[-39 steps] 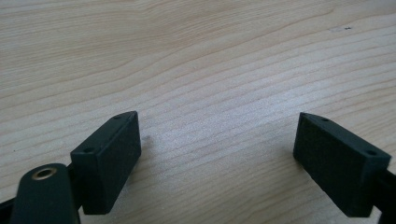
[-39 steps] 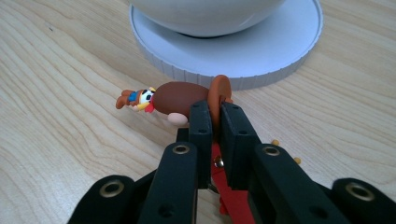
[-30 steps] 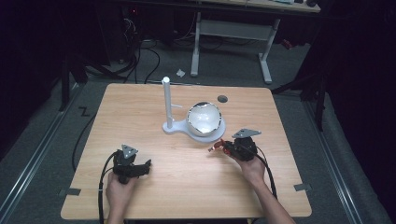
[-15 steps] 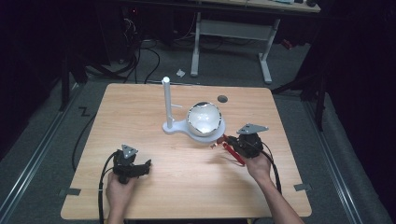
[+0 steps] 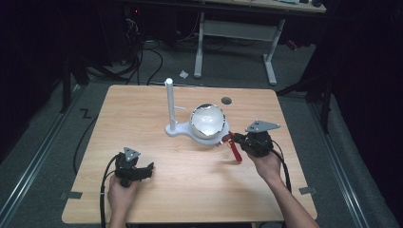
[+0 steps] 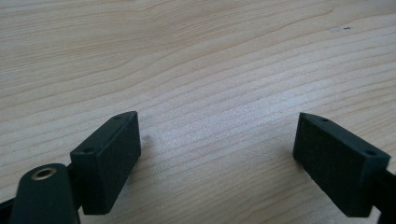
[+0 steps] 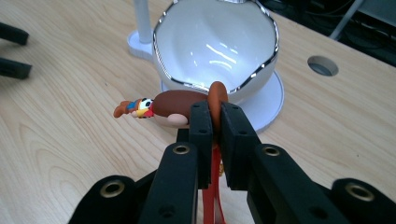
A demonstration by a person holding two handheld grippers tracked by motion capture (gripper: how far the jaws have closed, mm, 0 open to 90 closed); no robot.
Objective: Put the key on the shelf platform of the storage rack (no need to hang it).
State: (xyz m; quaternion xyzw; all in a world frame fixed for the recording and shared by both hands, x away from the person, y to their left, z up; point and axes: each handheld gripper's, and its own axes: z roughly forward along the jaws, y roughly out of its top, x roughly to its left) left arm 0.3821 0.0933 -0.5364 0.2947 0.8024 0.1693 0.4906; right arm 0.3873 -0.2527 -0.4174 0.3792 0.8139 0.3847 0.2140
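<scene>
The right gripper (image 7: pixel 214 122), low centre of its own view, is clamped on a brown rubbery turkey-shaped toy (image 7: pixel 175 103) by its orange loop; the left gripper (image 6: pixel 215 158) gapes wide over bare table. The toy looks light and soft, likely to swing. Directly behind it, touching or nearly so, a glossy white bowl-shaped dish (image 7: pixel 215 44) on a white stand with post (image 5: pixel 170 104) crowds the way.
</scene>
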